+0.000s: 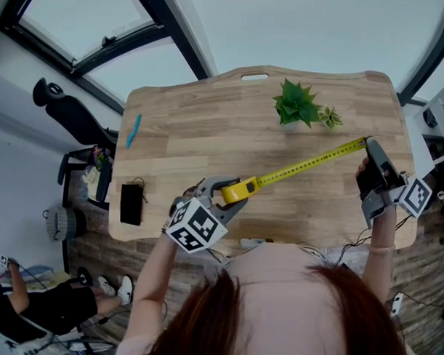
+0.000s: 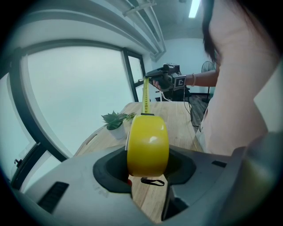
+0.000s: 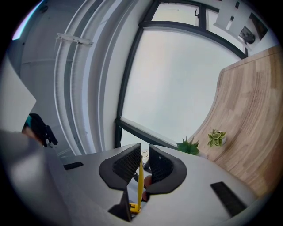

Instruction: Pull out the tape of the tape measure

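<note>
The left gripper (image 1: 227, 194) has its jaws clamped on the yellow tape measure case (image 1: 240, 189) near the bench's (image 1: 194, 128) 6 o'clock edge. The right gripper (image 1: 369, 146) has its jaws pinched on the tape (image 1: 310, 165) near 3 o'clock. A long stretch is out, so the pull looks mostly done.

place: office | evidence: wooden desk (image 1: 209, 136), office chair (image 1: 73, 117), large windows (image 1: 89, 19), potted plant (image 1: 297, 104)

Yellow: round glossy plastic tape measure case (image 2: 148, 143). Yellow with black tick marks: thin flat tape (image 1: 310, 165). Pale tan plank grain: wooden table (image 1: 209, 129). Green: spiky potted plant (image 1: 296, 103), 1 o'clock. Turquoise: slim stick (image 1: 133, 130), 10 o'clock.
</note>
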Action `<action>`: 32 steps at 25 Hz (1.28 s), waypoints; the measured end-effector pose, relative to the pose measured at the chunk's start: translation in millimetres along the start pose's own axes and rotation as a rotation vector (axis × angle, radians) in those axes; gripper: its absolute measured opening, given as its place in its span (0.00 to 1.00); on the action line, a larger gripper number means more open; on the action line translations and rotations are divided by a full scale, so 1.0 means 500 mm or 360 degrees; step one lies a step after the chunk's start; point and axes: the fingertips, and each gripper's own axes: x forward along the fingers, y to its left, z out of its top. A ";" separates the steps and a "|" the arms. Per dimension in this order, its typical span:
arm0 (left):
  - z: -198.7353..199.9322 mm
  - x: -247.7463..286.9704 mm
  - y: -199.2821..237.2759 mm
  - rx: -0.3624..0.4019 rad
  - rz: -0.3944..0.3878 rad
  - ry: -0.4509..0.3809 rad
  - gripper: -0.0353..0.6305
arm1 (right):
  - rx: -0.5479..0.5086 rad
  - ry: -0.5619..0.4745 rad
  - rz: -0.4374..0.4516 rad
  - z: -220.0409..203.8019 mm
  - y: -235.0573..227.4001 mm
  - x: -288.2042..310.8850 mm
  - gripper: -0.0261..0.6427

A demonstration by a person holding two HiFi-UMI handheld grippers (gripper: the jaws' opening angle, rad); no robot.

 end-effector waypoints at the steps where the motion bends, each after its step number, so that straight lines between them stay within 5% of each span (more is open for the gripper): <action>1: -0.001 0.000 0.000 0.0001 0.0000 0.0002 0.30 | -0.0004 -0.0005 0.0000 0.003 0.001 -0.001 0.11; 32: 0.003 -0.006 -0.006 0.0006 0.0009 -0.0004 0.30 | -0.0018 -0.0009 -0.0010 -0.014 0.000 0.003 0.11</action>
